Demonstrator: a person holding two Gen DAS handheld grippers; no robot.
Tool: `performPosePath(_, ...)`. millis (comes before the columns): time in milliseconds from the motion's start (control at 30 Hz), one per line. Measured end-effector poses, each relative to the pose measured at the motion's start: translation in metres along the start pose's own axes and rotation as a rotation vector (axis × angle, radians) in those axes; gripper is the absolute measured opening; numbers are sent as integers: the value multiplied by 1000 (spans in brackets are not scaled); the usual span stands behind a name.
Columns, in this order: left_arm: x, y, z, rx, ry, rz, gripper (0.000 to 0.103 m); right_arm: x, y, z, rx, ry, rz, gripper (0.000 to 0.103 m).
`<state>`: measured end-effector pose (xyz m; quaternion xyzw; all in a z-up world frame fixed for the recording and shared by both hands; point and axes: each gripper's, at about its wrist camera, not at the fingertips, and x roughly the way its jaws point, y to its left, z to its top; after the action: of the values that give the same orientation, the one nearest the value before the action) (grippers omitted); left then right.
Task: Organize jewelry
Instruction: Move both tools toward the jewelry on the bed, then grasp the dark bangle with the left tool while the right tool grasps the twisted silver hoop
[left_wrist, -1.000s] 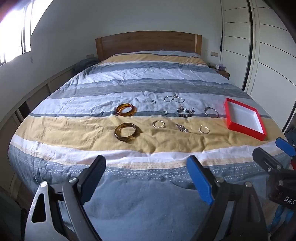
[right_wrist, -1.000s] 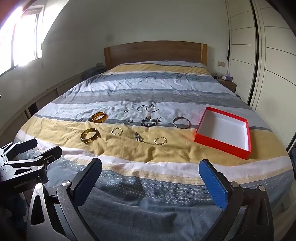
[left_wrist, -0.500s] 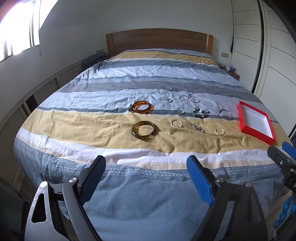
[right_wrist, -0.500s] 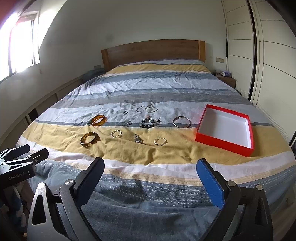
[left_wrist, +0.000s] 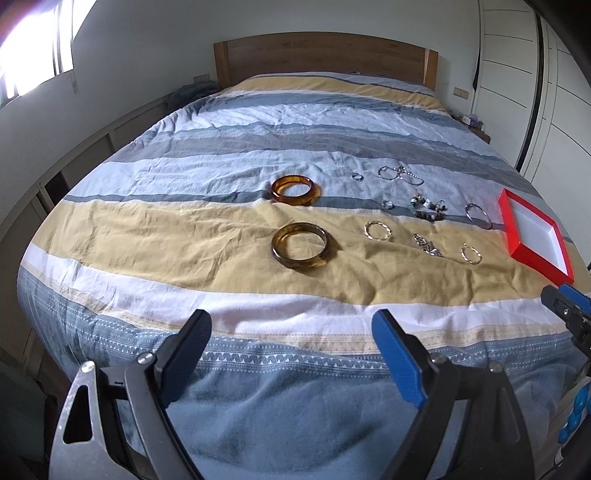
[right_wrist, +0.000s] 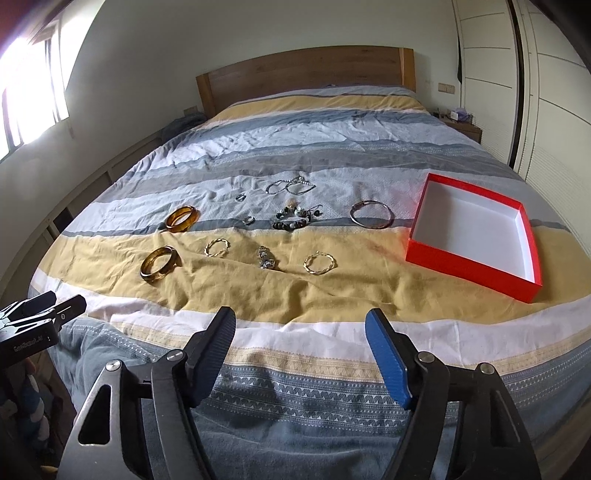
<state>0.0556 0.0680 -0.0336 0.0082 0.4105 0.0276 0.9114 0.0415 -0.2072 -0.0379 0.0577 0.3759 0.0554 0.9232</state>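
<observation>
bed (right_wrist: 280, 288) | jewelry (right_wrist: 291, 221) loose | red box (right_wrist: 476, 273) (empty) | R gripper (right_wrist: 300, 328) closing on nothing

daylight enters from a window (left_wrist: 33, 48) at the upper left of both views, blown out to pure white with a reddish fringe at the corner. the rest of the room is evenly and softly lit. the bed (left_wrist: 236, 229) cover shows gentle shadows in its creases, and the amber bangles (left_wrist: 300, 246) cast short, faint shadows. both pictures are sharp in the middle, with no motion blur. strong fisheye distortion bends the walls and the wardrobe (right_wrist: 546, 110) lines at the edges, and the corners fall off to dark.
</observation>
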Motion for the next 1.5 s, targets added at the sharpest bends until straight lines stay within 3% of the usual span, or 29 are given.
performPosePath(300,45,21,20,-37,38,22,84,46,3,18,1,58,54,55)
performPosePath(367,56,26,25,-43,47,24,78,54,2,22,9,65,55,53)
performPosePath(667,114,37,47,-94,105,20,67,111,-11,44,12,108,8,53)
performPosePath(1000,163,39,61,-139,158,39,67,173,-22,51,-6,191,-25,53)
performPosePath(1233,188,35,57,-131,210,35,66,190,-20,46,-31,222,-41,54)
performPosePath(1300,192,33,57,-120,219,38,59,192,-19,44,-39,225,-45,54)
performPosePath(1433,192,29,57,-99,221,28,29,194,-21,41,-35,222,-48,40)
performPosePath(1500,192,29,57,-101,222,17,19,193,-24,40,-22,219,-33,40)
